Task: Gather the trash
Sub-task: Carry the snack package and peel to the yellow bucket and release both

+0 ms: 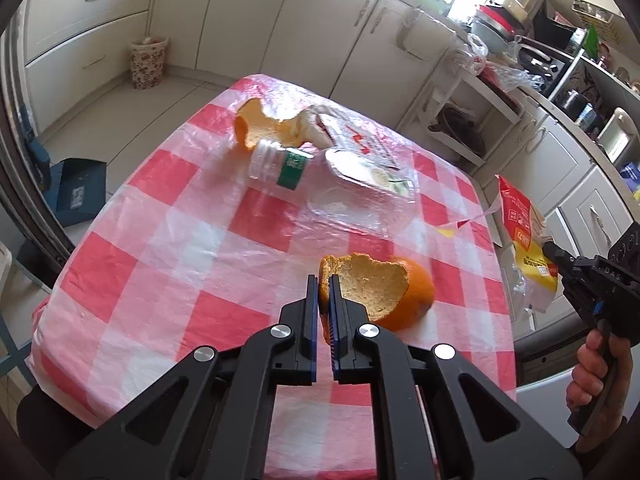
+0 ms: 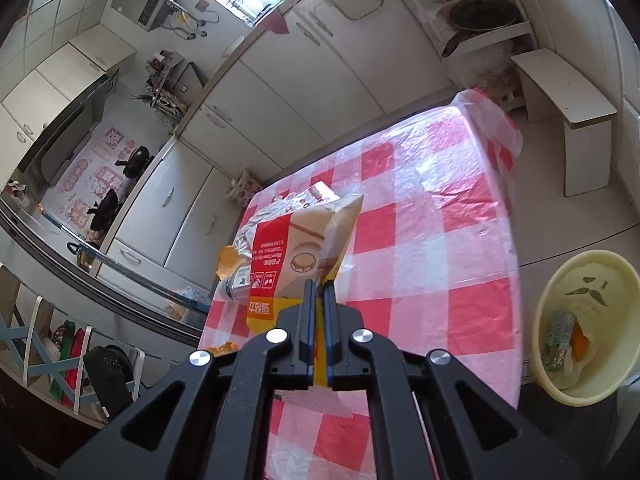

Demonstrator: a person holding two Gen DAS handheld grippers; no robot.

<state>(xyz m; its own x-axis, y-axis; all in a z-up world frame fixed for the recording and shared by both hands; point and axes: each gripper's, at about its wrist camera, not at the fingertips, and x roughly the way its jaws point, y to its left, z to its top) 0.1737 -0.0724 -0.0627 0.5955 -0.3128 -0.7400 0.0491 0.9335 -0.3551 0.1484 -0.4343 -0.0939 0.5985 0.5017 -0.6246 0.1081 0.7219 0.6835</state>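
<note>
My left gripper (image 1: 323, 280) is shut on the rim of a large orange peel (image 1: 376, 292), held just above the red-and-white checked tablecloth (image 1: 160, 248). My right gripper (image 2: 319, 286) is shut on the edge of a red, yellow and white snack bag (image 2: 296, 256), lifted off the table; the same bag (image 1: 524, 232) hangs at the right in the left wrist view, beside the right gripper's body and the hand holding it. A second orange peel (image 1: 256, 124), a clear plastic bottle with a green label (image 1: 280, 164) and a clear plastic wrapper (image 1: 360, 176) lie farther back on the table.
A pale yellow bin (image 2: 588, 328) with some trash inside stands on the floor to the right of the table. A small floral basket (image 1: 148, 62) sits by the cabinets. A white stool (image 2: 568, 112) stands past the table's far corner. Cabinets ring the room.
</note>
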